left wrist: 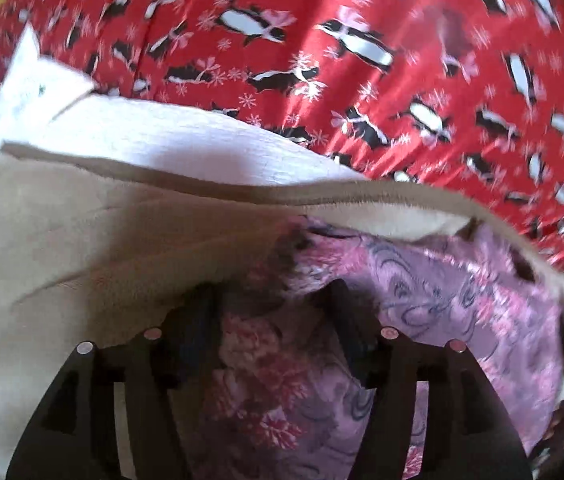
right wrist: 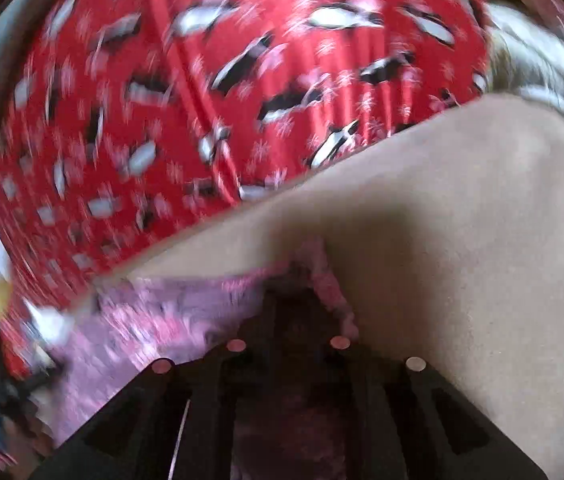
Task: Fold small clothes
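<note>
A small garment with a cream fleece inside [left wrist: 62, 240] and a pink-and-lilac floral outside [left wrist: 461, 300] lies on a red cloth printed with penguins [left wrist: 321, 60]. My left gripper [left wrist: 274, 292] has its black fingers [left wrist: 198, 320] closed on a bunched floral fold at the garment's edge. In the right wrist view the cream side [right wrist: 461, 240] fills the right half and the floral side [right wrist: 154, 320] shows lower left. My right gripper [right wrist: 293, 304] is shut on the garment's edge, where pink fabric bunches between the fingers [right wrist: 266, 320]. Both views are blurred by motion.
The red penguin cloth [right wrist: 162, 120] covers the surface all around the garment. A white tag or paper [left wrist: 38, 80] lies at the garment's left end. Blurred light-coloured items [right wrist: 541, 64] sit at the upper right of the right wrist view.
</note>
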Demonstrator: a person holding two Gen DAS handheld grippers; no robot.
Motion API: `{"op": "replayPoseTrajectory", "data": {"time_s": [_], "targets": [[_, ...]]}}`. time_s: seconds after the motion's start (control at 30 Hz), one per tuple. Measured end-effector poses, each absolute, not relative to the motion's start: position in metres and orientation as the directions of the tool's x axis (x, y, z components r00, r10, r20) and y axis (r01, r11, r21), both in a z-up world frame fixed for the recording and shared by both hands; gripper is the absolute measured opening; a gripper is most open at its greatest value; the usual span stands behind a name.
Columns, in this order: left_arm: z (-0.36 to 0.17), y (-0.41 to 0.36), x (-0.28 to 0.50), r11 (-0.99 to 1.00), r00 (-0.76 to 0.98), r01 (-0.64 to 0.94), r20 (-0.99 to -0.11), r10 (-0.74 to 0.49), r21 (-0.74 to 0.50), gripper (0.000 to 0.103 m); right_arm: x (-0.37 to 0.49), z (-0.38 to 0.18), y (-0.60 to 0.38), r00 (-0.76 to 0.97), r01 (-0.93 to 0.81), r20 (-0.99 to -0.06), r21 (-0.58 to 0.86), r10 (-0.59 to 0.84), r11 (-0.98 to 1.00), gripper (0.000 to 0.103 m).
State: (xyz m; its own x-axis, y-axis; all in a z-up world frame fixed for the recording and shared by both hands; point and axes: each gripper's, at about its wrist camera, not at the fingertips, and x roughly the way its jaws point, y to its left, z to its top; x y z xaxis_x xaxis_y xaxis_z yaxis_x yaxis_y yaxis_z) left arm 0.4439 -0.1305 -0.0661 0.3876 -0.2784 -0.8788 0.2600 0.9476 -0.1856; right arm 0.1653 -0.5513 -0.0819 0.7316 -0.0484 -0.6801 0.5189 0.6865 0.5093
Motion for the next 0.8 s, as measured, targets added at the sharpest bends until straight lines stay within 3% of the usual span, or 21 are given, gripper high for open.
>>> {"op": "replayPoseTrajectory", "data": {"time_s": [0.1, 0.17, 0.33, 0.43, 0.6, 0.67, 0.8], "targets": [[-0.057, -0.126, 0.445, 0.947, 0.367, 0.244, -0.884, -0.288, -0.208, 0.058, 0.164, -0.08, -0.552, 0.725, 0.531, -0.686, 0.512, -0.05, 0.675, 0.002], [-0.045, -0.128, 0.432, 0.95, 0.384, 0.253, -0.882, -0.274, -0.185, 0.057, 0.16, -0.064, -0.539, 0.72, 0.534, -0.688, 0.464, -0.092, 0.707, 0.012], [-0.035, -0.135, 0.378, 0.943, 0.437, 0.315, -0.866, -0.244, -0.107, 0.058, 0.155, -0.036, -0.48, 0.809, 0.319, -0.588, 0.465, 0.019, 0.826, 0.018], [-0.045, -0.137, 0.374, 0.952, 0.423, 0.3, -0.887, -0.186, -0.057, 0.063, 0.17, -0.064, -0.459, 0.707, 0.35, -0.706, 0.389, 0.032, 0.852, 0.02], [-0.016, -0.114, 0.361, 0.95, 0.4, 0.255, -0.874, -0.274, -0.181, 0.062, 0.15, -0.032, -0.442, 0.755, 0.324, -0.656, 0.403, 0.023, 0.856, 0.024], [-0.014, -0.102, 0.35, 0.951, 0.401, 0.224, -0.869, -0.289, -0.213, 0.062, 0.138, -0.024, -0.429, 0.78, 0.273, -0.624, 0.404, 0.044, 0.873, 0.032], [-0.047, -0.094, 0.333, 0.96, 0.301, 0.179, -0.917, -0.263, -0.216, 0.063, 0.145, -0.058, -0.404, 0.676, 0.261, -0.732, 0.346, 0.085, 0.901, 0.035]]}}
